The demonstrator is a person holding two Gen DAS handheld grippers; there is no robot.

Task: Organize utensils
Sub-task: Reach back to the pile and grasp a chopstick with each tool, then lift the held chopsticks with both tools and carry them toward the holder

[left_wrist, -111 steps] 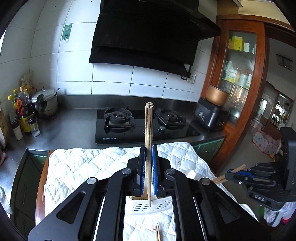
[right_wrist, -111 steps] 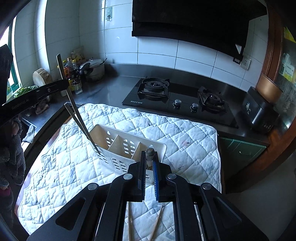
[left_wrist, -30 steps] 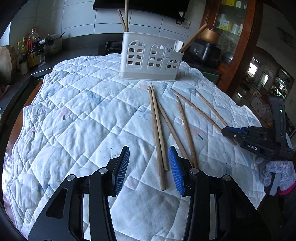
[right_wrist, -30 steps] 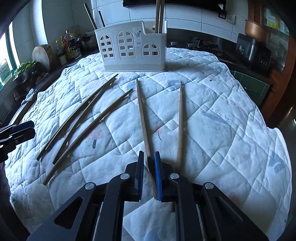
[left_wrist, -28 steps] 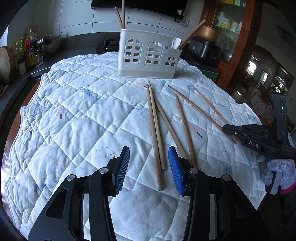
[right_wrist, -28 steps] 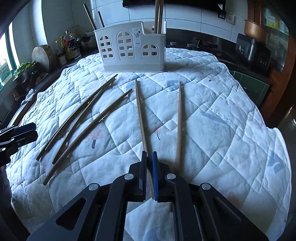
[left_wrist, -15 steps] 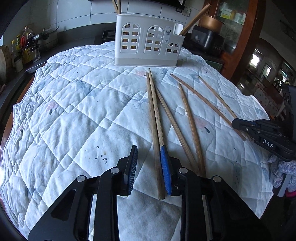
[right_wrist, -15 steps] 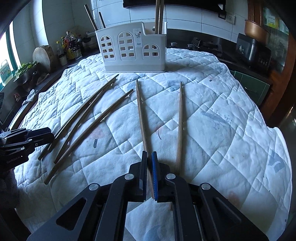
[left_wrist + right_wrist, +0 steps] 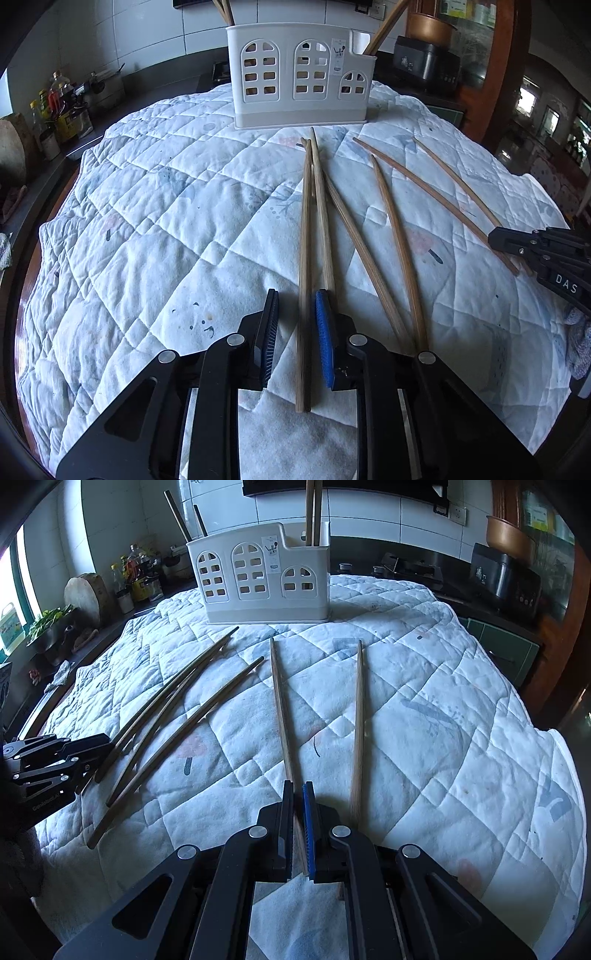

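Observation:
Several wooden chopsticks lie on a white quilted cloth (image 9: 147, 229) in front of a white utensil holder (image 9: 299, 77) that has a few chopsticks standing in it. My left gripper (image 9: 295, 306) is low over the cloth, open, its jaws on either side of one chopstick (image 9: 304, 236), a gap on each side. My right gripper (image 9: 298, 797) is shut on the near end of another chopstick (image 9: 282, 709), which still lies on the cloth. The holder (image 9: 266, 576) stands at the back in the right wrist view too.
A second chopstick (image 9: 357, 723) lies just right of my right gripper; three darker ones (image 9: 173, 709) lie to its left. Bottles and a pot (image 9: 62, 107) stand on the counter at left. A stove and appliance (image 9: 506, 579) are behind the cloth.
My left gripper moved forward and its jaws narrowed around one chopstick. My right gripper closed on its chopstick and has stayed in place.

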